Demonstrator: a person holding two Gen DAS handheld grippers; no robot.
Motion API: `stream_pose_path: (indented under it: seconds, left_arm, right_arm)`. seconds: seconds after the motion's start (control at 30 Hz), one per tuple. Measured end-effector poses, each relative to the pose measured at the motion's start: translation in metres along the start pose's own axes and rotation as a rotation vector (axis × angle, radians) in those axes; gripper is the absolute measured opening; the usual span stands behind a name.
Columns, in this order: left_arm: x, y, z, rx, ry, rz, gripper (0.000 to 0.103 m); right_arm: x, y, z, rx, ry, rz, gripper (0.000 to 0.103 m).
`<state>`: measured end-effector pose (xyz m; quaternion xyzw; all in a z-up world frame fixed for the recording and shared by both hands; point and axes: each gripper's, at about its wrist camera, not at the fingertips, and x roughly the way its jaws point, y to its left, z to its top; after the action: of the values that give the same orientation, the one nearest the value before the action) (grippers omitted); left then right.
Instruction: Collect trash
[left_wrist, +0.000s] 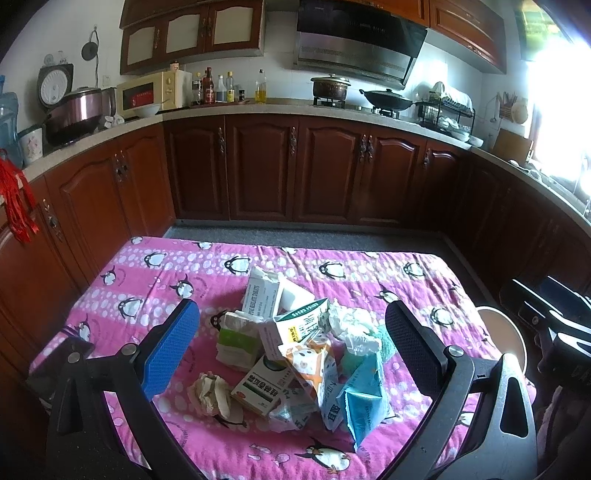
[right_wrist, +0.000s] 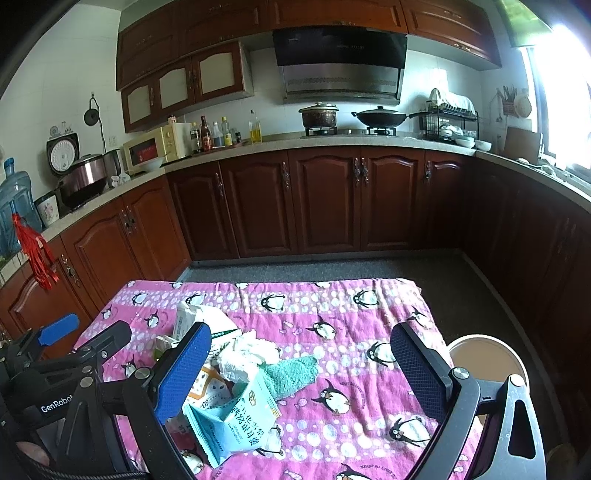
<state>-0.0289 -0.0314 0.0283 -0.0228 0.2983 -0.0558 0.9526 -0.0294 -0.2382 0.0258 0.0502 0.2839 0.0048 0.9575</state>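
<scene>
A heap of trash lies on the pink penguin tablecloth (left_wrist: 155, 269): torn cardboard boxes (left_wrist: 258, 295), a green-and-white carton (left_wrist: 299, 325), crumpled white tissue (left_wrist: 354, 328), a blue packet (left_wrist: 364, 398) and a crumpled brown paper ball (left_wrist: 210, 393). My left gripper (left_wrist: 291, 332) is open and empty, hovering over the heap. My right gripper (right_wrist: 301, 354) is open and empty, with the heap at its left finger; the blue carton (right_wrist: 236, 421), the tissue (right_wrist: 247, 354) and a teal cloth (right_wrist: 291, 373) show there.
A round bin (right_wrist: 487, 358) stands off the table's right edge; it also shows in the left wrist view (left_wrist: 506, 332). Dark wooden cabinets (left_wrist: 295, 166) and a counter with pots and appliances ring the room. Grey floor (right_wrist: 332, 266) lies beyond the table.
</scene>
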Motion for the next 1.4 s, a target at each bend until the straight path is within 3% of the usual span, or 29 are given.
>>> stream_pose_path:
  seconds: [1.07, 1.33, 1.4]
  left_arm:
    - [0.029, 0.012, -0.006, -0.031, 0.075, -0.001, 0.101]
    - [0.046, 0.048, -0.009, -0.049, 0.152, 0.017, 0.101]
    - [0.051, 0.059, -0.012, -0.058, 0.18, 0.019, 0.101]
  right_arm:
    - [0.032, -0.006, -0.011, -0.013, 0.078, -0.015, 0.096]
    - [0.066, -0.014, -0.025, -0.062, 0.24, 0.061, 0.102]
    - [0.077, -0.017, -0.031, -0.042, 0.302, 0.121, 0.102]
